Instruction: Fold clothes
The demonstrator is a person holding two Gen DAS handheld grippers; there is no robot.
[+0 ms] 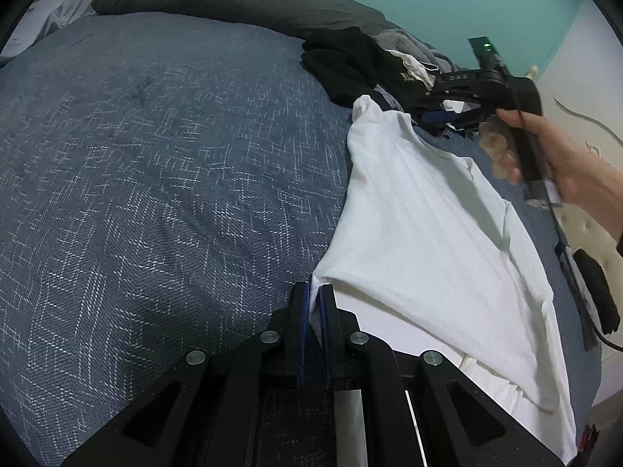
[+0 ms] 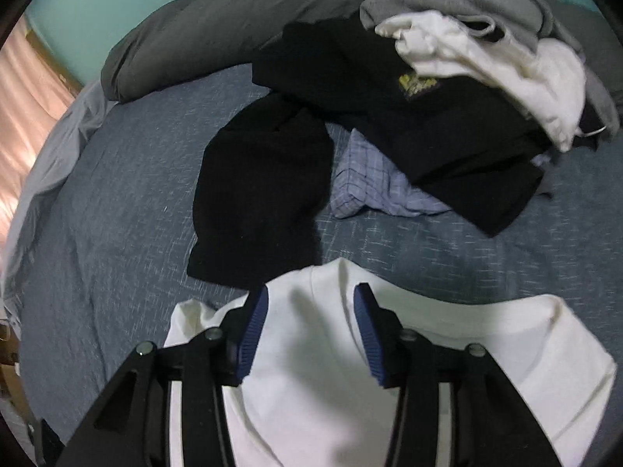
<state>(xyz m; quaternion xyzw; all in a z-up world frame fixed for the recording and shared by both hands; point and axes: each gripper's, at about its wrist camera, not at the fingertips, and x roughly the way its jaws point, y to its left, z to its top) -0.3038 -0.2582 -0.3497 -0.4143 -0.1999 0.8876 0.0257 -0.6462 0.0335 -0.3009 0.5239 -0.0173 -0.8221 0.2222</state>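
Going left to right with the white shirt (image 1: 436,210) as the anchor: left of it is just bare blue bedspread (image 1: 155,179), so there's plenty of room to lay it out on that side. The left gripper (image 1: 314,303) sits at the shirt's near left edge with its fingers pinched tight on a fold of the white cloth, lifting that edge off the bed. The shirt itself stretches from there toward the far side, partly draped and not flat. Over the shirt's far end hangs the right gripper (image 2: 311,311), fingers spread wide with nothing between them, hovering above what looks like the collar area. Beyond the shirt sits the pile of clothes (image 2: 428,89), black, checked and grey stuff.

Judging by that, the person is mid-way through handling this shirt. To do it well, the open gripper should bite a single clean edge opposite the held one, then both should keep the cloth taut so the crease lands straight, well clear of the pile
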